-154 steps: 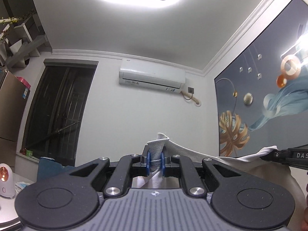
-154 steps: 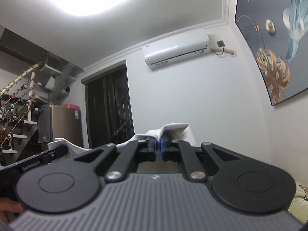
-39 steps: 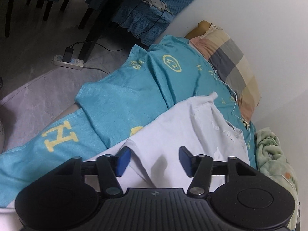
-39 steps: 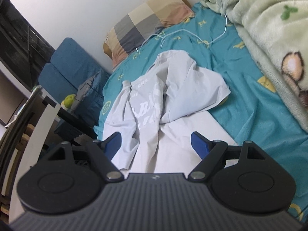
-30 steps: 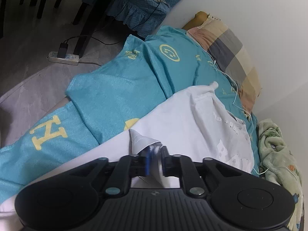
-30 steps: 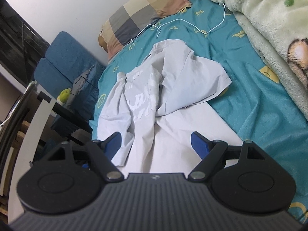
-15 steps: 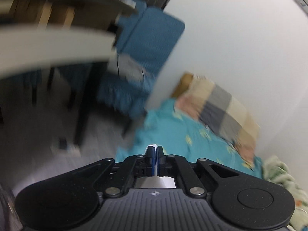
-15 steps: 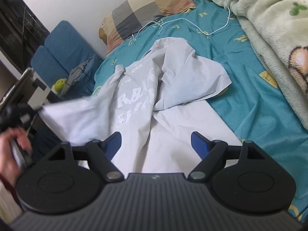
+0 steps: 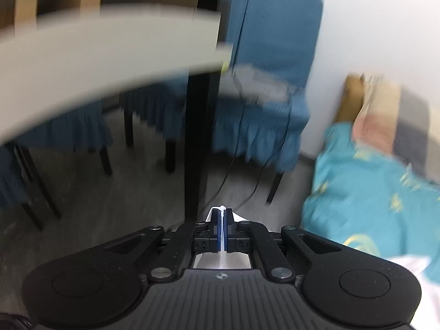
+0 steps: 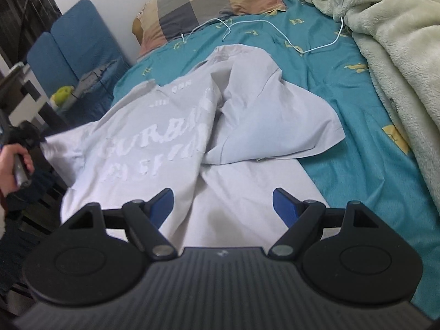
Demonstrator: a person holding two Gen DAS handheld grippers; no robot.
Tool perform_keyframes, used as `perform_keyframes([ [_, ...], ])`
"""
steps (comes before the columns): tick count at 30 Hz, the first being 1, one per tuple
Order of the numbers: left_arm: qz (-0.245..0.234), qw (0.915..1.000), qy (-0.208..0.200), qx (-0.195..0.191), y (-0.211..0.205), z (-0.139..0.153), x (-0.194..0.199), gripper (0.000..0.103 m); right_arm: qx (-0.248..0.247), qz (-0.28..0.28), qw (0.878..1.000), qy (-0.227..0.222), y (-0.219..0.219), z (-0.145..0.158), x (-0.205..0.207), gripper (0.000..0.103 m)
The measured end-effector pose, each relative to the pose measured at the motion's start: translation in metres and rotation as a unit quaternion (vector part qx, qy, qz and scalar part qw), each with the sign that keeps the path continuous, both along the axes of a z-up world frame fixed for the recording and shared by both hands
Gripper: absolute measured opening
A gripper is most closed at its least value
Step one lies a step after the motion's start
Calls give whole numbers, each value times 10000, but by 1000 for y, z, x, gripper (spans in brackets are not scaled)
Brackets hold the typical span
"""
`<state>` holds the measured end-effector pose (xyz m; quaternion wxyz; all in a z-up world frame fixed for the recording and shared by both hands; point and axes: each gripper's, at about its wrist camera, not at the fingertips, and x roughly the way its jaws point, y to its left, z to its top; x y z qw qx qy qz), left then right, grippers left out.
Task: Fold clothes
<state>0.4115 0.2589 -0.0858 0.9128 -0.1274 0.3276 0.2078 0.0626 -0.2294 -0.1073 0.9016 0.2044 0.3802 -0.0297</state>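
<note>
Now the left gripper, clamped on a sleeve of the pale grey printed T-shirt, has drawn it outward off the teal bedsheet, spreading it for folding, while the right gripper hovers wide apart.

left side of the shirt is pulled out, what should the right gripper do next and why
Probably lower the right gripper and close on the folded-over right sleeve to pull it flat. Its jaws are open over the shirt, while the left gripper is shut on the other edge, holding that side out.
</note>
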Motion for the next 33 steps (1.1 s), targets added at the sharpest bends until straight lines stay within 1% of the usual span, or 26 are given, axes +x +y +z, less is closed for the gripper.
perform_keyframes([
  [2, -39, 9998, 126, -129, 2, -22, 2, 3, -7, 30, 10000, 39, 1, -3, 4, 81],
  [4, -203, 9994, 201, -214, 0, -33, 1, 4, -74, 43, 10000, 44, 2, -4, 8, 81],
  [5, -312, 9990, 225, -209, -3, -36, -1, 12, -170, 69, 9998, 23, 4, -3, 8, 81],
  [6, -412, 9987, 237, -182, -7, -36, -5, 17, -258, 95, 9996, -1, 6, -1, 9, 81],
  [7, -505, 9983, 239, -139, -13, -33, -10, 26, -320, 122, 9994, -39, 7, 1, 8, 81],
  [8, -598, 9979, 240, -96, -19, -30, -16, 32, -375, 149, 9992, -77, 8, 3, 8, 81],
  [9, -699, 9973, 220, -40, -24, -25, -23, 35, -408, 172, 9990, -116, 9, 6, 7, 81],
  [11, -913, 9957, 134, 63, -35, -11, -41, 46, -504, 207, 9983, -197, 10, 10, 5, 81],
  [15, -1393, 9900, -72, 194, -70, 21, -95, 48, -598, 228, 9973, -367, 10, 21, -4, 81],
  [17, -1679, 9852, -161, 307, -91, 35, -125, 50, -768, 218, 9956, -483, 12, 28, -9, 81],
  [20, -2048, 9774, -322, 426, -122, 46, -177, 51, -1032, 312, 9915, -732, 17, 41, -19, 81],
  [23, -2232, 9733, -440, 297, -148, 52, -227, 51, -1129, 403, 9886, -913, 20, 49, -29, 81],
  [26, -2472, 9676, -445, 262, -180, 60, -273, 52, -1201, 467, 9866, -998, 21, 53, -39, 81],
  [29, -2648, 9628, -529, 123, -211, 70, -317, 52, -1083, 486, 9875, -1032, 18, 56, -46, 81],
  [31, -2756, 9594, -596, 16, -232, 76, -347, 54, -1022, 480, 9875, -1102, 16, 58, -51, 80],
  [33, -2869, 9559, -622, -56, -248, 73, -369, 54, -967, 468, 9873, -1174, 14, 60, -55, 80],
])
